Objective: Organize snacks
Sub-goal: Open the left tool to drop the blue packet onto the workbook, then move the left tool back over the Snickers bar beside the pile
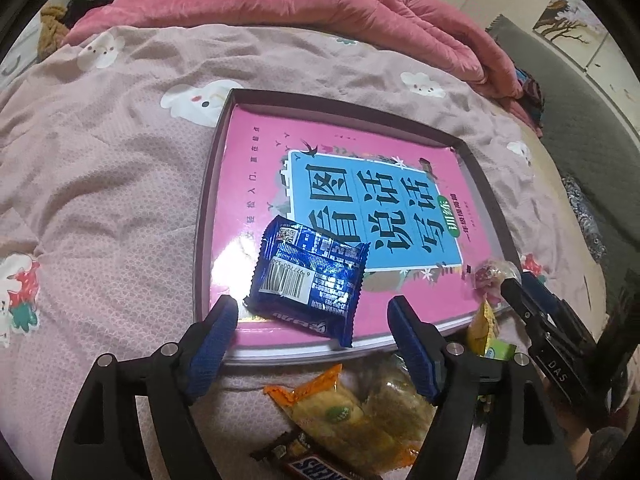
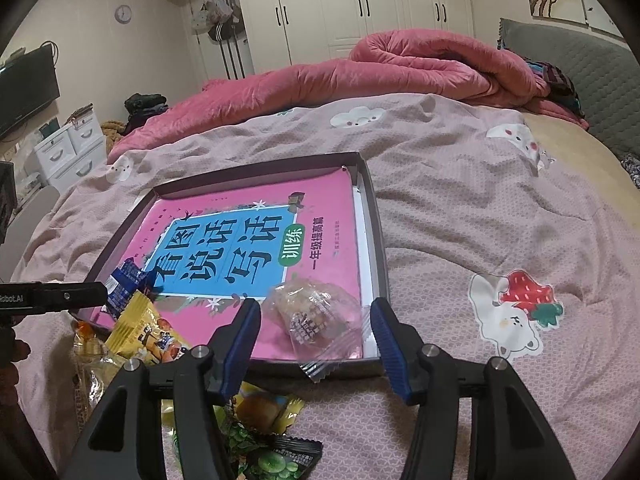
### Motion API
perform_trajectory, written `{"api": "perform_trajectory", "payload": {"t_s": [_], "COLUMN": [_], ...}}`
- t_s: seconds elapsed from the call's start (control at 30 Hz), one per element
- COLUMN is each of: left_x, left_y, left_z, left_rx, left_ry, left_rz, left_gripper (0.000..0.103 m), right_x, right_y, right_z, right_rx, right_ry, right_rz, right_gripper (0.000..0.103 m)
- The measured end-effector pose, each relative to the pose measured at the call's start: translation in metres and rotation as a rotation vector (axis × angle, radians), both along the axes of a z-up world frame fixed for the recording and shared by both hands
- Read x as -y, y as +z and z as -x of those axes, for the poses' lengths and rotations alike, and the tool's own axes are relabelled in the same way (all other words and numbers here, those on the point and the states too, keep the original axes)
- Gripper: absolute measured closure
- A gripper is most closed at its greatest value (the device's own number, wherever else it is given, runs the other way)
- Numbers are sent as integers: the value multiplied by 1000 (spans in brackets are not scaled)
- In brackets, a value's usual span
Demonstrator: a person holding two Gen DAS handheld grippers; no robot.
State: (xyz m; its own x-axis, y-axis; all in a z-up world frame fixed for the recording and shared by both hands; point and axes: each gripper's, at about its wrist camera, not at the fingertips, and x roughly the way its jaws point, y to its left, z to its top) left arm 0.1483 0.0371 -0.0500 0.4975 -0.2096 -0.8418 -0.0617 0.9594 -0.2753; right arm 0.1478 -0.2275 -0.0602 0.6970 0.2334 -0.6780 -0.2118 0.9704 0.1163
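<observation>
A shallow dark box [image 1: 208,200] lined with a pink book lies on the bed. A blue snack packet [image 1: 308,280] lies in its near left corner, just ahead of my open, empty left gripper [image 1: 314,316]. A clear-wrapped pastry [image 2: 312,316] lies in the near right corner of the box [image 2: 376,240], between the tips of my open right gripper [image 2: 316,320]; it is not gripped. The pastry [image 1: 490,274] and the right gripper [image 1: 532,308] also show at the right of the left wrist view. Loose snacks lie before the box: an orange-wrapped cake [image 1: 336,412], a Snickers bar [image 1: 316,468], a yellow packet [image 2: 140,328].
A rolled pink quilt [image 2: 400,68] lies across the far side of the bed. A grey padded headboard [image 2: 592,76] is at the right. White wardrobes [image 2: 360,8], drawers [image 2: 68,148] and a TV [image 2: 24,88] stand beyond the bed.
</observation>
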Motion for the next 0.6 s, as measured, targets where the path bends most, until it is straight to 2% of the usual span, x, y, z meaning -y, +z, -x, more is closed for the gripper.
{"api": "perform_trajectory", "payload": {"t_s": [0.3, 0.6], "left_x": [-2, 0], "left_y": [8, 13], "left_z": [8, 14], "left_rx": [20, 34], "left_ry": [9, 2], "left_rz": [-4, -10], "left_gripper": [24, 24], "right_x": [-1, -1], "right_y": [6, 13], "right_z": [5, 11], "right_rx": [33, 64], "right_ry": [-2, 0], "right_rz": [6, 6], "right_gripper": [35, 32]}}
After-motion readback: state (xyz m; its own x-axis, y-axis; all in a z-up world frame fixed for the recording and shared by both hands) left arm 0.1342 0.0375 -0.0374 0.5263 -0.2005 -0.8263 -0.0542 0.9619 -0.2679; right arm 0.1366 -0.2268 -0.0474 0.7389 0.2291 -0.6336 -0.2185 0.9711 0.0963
